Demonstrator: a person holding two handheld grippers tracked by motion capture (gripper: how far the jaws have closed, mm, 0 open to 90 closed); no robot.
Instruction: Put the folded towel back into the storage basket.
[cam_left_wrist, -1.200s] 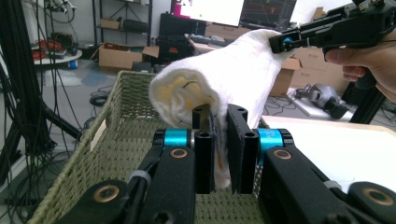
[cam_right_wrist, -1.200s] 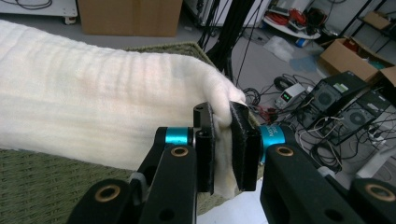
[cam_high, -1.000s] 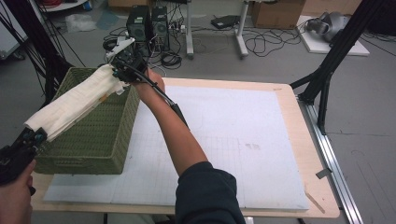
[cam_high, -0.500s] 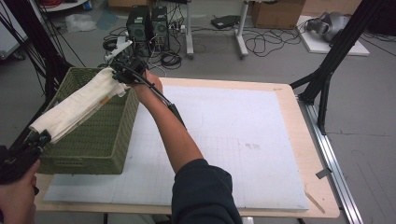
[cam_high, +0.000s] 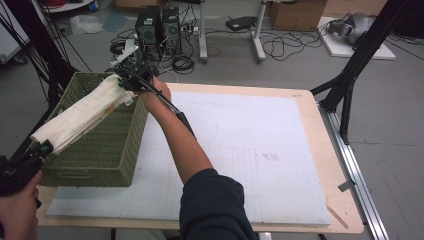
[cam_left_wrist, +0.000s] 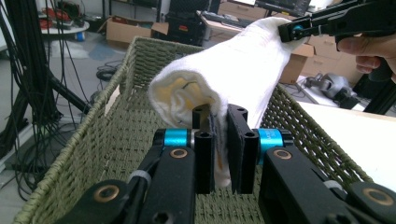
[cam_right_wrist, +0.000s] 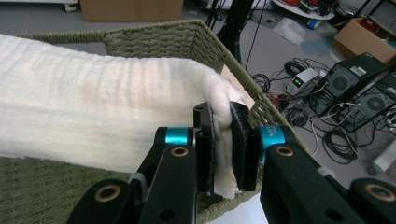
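Item: folded white towel (cam_high: 80, 117), slung between my two grippers above the green wicker basket (cam_high: 107, 150).
Left gripper (cam_left_wrist: 219, 154): jaws pinched on the near end.
Right gripper (cam_right_wrist: 224, 149): jaws pinched on the far end.
Long axis: gripper to gripper, along the basket's length; basket floor directly below.

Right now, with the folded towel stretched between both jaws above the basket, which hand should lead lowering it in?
Probably the left. The left gripper holds the towel at its lower end, near the green basket rim; the right gripper, clamped on the far end, sits higher, so should follow.
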